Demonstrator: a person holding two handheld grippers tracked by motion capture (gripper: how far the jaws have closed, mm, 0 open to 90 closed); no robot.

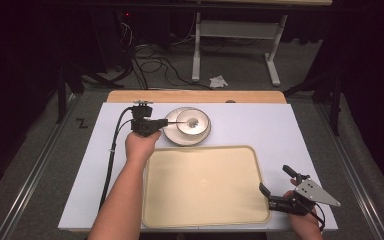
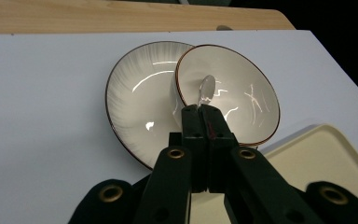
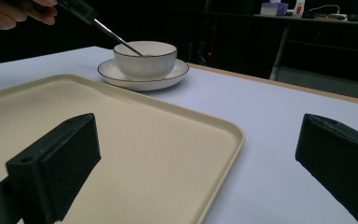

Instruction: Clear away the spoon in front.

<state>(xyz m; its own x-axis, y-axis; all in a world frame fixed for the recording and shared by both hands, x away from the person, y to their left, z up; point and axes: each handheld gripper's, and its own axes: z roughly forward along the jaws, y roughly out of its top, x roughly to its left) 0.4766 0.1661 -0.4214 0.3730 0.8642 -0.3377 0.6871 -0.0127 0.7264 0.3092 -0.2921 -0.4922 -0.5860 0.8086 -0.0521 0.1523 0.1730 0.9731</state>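
Here, by label:
Left claw (image 2: 200,111): shut tight on the spoon (image 2: 206,89) handle, jaws pressed together, nothing else between them.
Spoon: metal, thin, stiff and light, probably slick; head down inside the bowl (image 2: 235,95), handle slanting up and out over the rim to the claw.
Hold point: handle end, as taken now; likely safest kept well back from the head so the spoon cannot pivot.
Bowl: white, dark-rimmed, glossy, surely breakable; sitting on the plate (image 2: 137,100), off-centre toward one side.
Plate: white, ribbed, same dark rim; resting on the tabletop (image 1: 260,125) just beyond the tray (image 1: 205,185).
Handling risk: a dragged spoon could tip or chip the bowl; better lifted straight up clear of the rim.
Tray: cream, shallow raised lip, bare; near corner just beside the plate.
Right claw (image 1: 279,186): wide open, holding nothing, at the tray's right edge, well apart from the bowl.
Open room: bare tabletop left of the plate and right of the tray; far edge of the tabletop close behind the plate.
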